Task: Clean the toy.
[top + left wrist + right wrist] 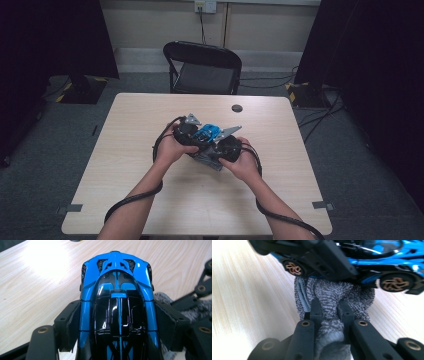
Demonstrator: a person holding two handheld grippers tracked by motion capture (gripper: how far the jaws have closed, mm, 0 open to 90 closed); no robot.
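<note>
A blue and black toy car (117, 307) sits between the pads of my left gripper (117, 325), which press on both its flanks. From above, the toy car (207, 132) is at the table's middle, held between my two hands. My right gripper (331, 312) is shut on a grey speckled cloth (334, 296), bunched between its jaws just under the toy car (372, 270). The cloth touches the car's underside near its bronze-spoked wheels (394, 283). An edge of the cloth (162, 298) peeks out beside the car's right flank, and the cloth (207, 160) also lies below the car.
The light wooden table (140, 175) has a small dark round disc (237, 108) near its far edge. A black folding chair (202, 67) stands behind the table. Cables trail from both grippers off the near edge.
</note>
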